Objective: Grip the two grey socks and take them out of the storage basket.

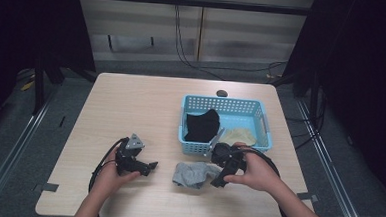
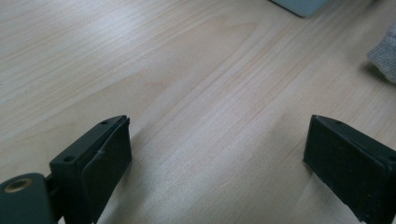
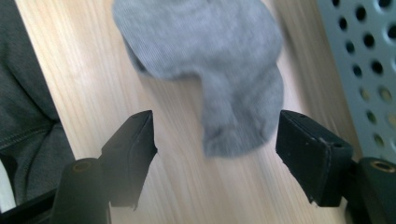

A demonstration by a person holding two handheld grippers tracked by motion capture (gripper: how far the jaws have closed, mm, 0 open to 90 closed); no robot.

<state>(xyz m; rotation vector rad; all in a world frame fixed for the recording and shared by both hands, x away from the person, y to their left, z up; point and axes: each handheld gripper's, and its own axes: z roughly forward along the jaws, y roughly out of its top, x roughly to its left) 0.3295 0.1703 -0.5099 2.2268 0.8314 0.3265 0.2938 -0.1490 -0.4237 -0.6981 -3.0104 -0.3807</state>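
A grey sock lies crumpled on the table just in front of a blue basket. My right gripper points left at the sock from its right side. In the right gripper view the gripper is open, and the sock's narrow end reaches in between the two jaws without being pinched. My left gripper rests low over the table to the left of the sock. It is open over bare wood, with the sock's edge off to the right.
The basket holds a black cloth and a pale yellow cloth. Its perforated wall runs close beside my right gripper. A small dark disc lies behind the basket. The person's grey clothing is near the table's front edge.
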